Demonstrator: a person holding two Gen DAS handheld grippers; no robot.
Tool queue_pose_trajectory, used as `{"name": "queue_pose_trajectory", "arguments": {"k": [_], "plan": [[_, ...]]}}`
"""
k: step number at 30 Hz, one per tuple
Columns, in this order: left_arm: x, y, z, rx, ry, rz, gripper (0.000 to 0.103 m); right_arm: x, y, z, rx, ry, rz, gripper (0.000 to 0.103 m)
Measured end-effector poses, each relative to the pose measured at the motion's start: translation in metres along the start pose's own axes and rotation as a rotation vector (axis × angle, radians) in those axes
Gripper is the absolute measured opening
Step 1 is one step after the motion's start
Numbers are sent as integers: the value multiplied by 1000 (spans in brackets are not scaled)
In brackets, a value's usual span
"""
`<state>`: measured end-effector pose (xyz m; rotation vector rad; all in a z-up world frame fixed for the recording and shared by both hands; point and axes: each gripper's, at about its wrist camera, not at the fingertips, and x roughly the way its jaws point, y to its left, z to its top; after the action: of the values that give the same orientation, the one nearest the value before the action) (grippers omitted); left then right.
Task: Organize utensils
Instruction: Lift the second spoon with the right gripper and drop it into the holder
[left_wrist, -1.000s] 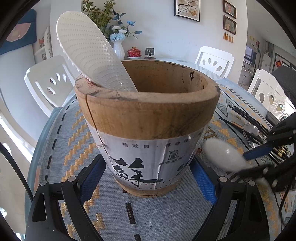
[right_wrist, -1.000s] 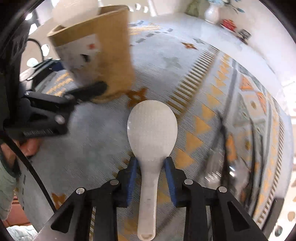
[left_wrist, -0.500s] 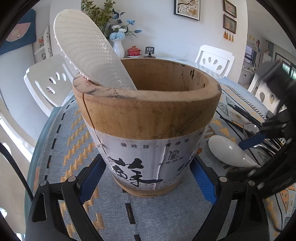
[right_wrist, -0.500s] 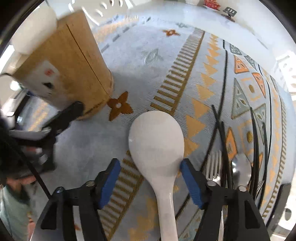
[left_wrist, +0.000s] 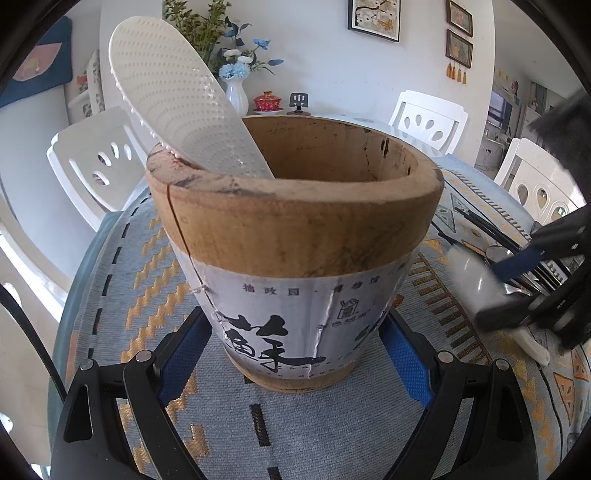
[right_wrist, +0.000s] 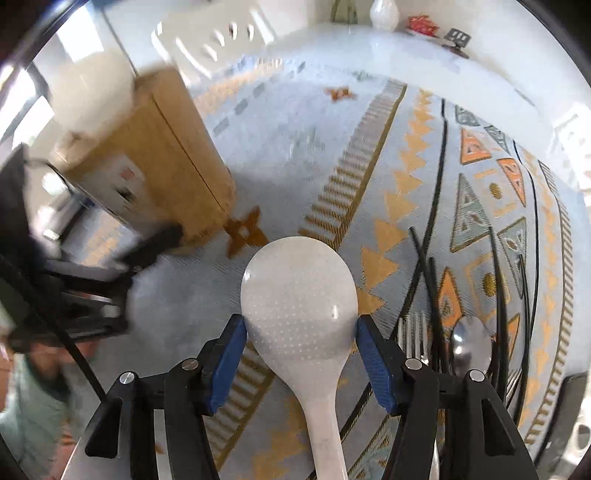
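A wooden utensil holder (left_wrist: 295, 236) with a paper label stands on the patterned tablecloth (left_wrist: 122, 295). My left gripper (left_wrist: 295, 332) is shut on its base, a blue pad on each side. A dotted white rice paddle (left_wrist: 173, 99) leans inside it. The holder (right_wrist: 162, 155) appears blurred at the upper left of the right wrist view. My right gripper (right_wrist: 301, 332) has just been closing. Its blue pads now press both edges of the wide head of a second white rice paddle (right_wrist: 299, 306), so it is shut on it. That paddle (left_wrist: 476, 280) and the right gripper (left_wrist: 517, 288) show blurred right of the holder.
Black chopsticks (right_wrist: 432, 280), a fork (right_wrist: 413, 328) and a metal spoon (right_wrist: 472, 343) lie on the cloth right of the held paddle. White chairs (left_wrist: 428, 118) ring the table. A vase of flowers (left_wrist: 236, 92) and a red cup (left_wrist: 267, 100) stand at the far side. A person's sleeve (right_wrist: 33, 398) is at lower left.
The right gripper let go of the paddle's handle, slid back along it, and now clamps the paddle's wide head. The left gripper and the holder have not moved.
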<state>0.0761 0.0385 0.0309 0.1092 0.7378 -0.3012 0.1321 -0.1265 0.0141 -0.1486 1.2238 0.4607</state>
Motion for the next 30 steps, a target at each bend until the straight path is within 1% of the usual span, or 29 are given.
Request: {"name": "queue_pose_trajectory", "arguments": {"k": [3,5,6,7,8,11,14,16,18,20,21,23,27,30], "plan": [[0,1,0,0,0,-1,91,-35,-14,0,40,-105,65,59],[0,1,0,1,0,0,91,-59,-14,-3,59,-175,84,59],[0,2,0,1,0,-1,91,-71,-6,-2,69,-217,93,59],[0,2,0,0,1,-1,91,-82,-8,1,78,-261,103,59],[0,2,0,0,1,-2,91,-95,2,4,86,-297,108,59],[0,3,0,3,0,0,91,-125,3,19,107,-424,133,59],[1,4,0,0,2,-3,91,-157,9,36,125,-549,180,59],[1,4,0,0,2,-3,91,-174,16,52,129,-620,234,59],[1,4,-1,2,1,-1,91,-181,25,69,125,-670,279,59],[1,4,0,3,1,-1,91,-188,37,85,102,-716,312,59],[1,5,0,2,1,-2,91,-193,42,86,90,-732,318,59],[0,4,0,4,-7,-2,91,-192,58,96,67,-746,338,60],[0,5,0,5,-8,0,91,-182,74,104,51,-740,366,60],[0,5,0,5,-8,-2,91,-166,78,107,49,-710,376,60]]}}
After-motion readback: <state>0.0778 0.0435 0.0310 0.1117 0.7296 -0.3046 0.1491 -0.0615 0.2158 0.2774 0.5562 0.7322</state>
